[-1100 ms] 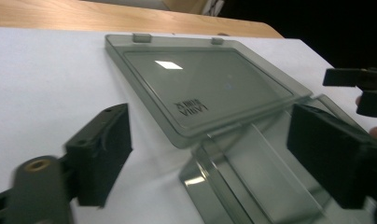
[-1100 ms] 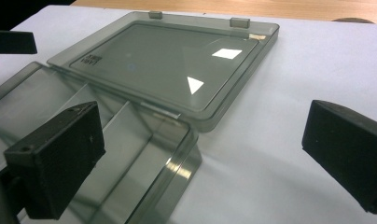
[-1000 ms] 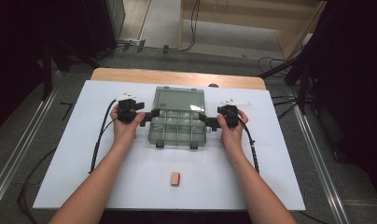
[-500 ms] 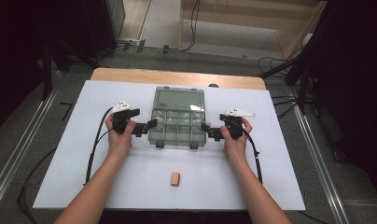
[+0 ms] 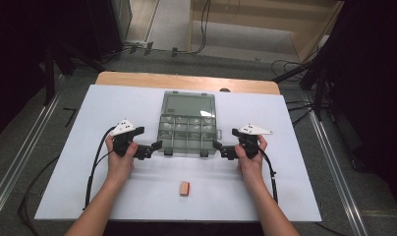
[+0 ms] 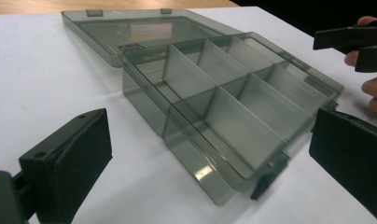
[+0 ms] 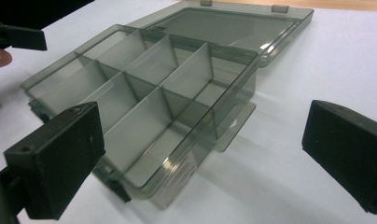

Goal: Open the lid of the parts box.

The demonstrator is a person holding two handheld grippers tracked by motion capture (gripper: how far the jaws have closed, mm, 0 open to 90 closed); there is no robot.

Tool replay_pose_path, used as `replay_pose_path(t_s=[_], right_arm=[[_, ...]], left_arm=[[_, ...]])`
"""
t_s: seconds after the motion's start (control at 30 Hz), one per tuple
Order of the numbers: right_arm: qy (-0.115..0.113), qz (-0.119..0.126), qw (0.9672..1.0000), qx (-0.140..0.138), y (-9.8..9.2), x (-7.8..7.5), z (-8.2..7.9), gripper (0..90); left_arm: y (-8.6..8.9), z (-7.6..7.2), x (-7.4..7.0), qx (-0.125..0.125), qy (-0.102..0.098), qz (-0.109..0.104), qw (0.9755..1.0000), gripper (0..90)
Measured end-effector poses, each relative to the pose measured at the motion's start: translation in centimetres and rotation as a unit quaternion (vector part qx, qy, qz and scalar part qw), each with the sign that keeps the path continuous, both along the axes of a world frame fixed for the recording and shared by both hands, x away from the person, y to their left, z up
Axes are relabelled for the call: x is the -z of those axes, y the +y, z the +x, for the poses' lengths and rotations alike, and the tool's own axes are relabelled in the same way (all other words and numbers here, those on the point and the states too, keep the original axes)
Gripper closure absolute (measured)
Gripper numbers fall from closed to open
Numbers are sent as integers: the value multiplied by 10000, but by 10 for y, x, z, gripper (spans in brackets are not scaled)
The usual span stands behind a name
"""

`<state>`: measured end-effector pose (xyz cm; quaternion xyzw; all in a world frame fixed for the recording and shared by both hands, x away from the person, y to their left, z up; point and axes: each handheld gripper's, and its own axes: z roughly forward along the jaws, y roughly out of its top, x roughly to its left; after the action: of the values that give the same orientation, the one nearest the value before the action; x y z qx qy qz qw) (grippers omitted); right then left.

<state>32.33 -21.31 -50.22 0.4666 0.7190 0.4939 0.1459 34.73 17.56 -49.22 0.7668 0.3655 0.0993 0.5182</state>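
compartment box (image 5: pixel 188 129), smoky clear plastic, sits open in the middle of the white table top (image 5: pixel 295 196), its lid laid flat on the far side and its divided tray toward the person. in the left gripper view the box (image 6: pixel 224 107) shows a grid of upright dividers with nothing visible in the cells nearest the camera; the right gripper view shows the same box (image 7: pixel 149 102) from the other end, lid hinged away behind it.

the person's forearms come up from the bottom edge of the high view, one on each side of the box, wrists about level and hands curled round the gripper bodies. left gripper (image 5: pixel 155 147) lies low over the table just off the tray's near left corner, jaws pointing inward at the box. its jaws have just been opening and stand wide apart, with nothing pressed between the pads; in the left gripper view the box corner lies ahead of them, untouched. right gripper (image 5: pixel 218 146) mirrors it off the near right corner, jaws also pointing inward, spread wide and gripping nothing.

black cables (image 5: pixel 91 172) trail from each gripper back along the forearms.

small tan block (image 5: pixel 184 188) lies on the table nearer the person, between the two arms and well apart from the box.
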Motion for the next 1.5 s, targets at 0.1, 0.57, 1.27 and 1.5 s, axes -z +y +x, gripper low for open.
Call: replay_pose_path(t_s=[0.1, 0.57, 1.27, 1.5], right_arm=[[-102, -53, 9999, -67, 1, -2, -8, 0], [-210, -137, 9994, -224, 10, -5, -40, 0], [-386, -140, 9981, -454, 14, -16, -63, 0], [-427, -152, 9978, -475, 13, -21, -66, 0]], left_arm=[[2, -8, -2, 37, -13, 31, 10000, 0], [26, -43, -2, -47, -155, 91, 9998, 0], [67, -80, -9, -313, -343, 141, 9988, 0], [73, -90, -10, -345, -387, 159, 9985, 0]])
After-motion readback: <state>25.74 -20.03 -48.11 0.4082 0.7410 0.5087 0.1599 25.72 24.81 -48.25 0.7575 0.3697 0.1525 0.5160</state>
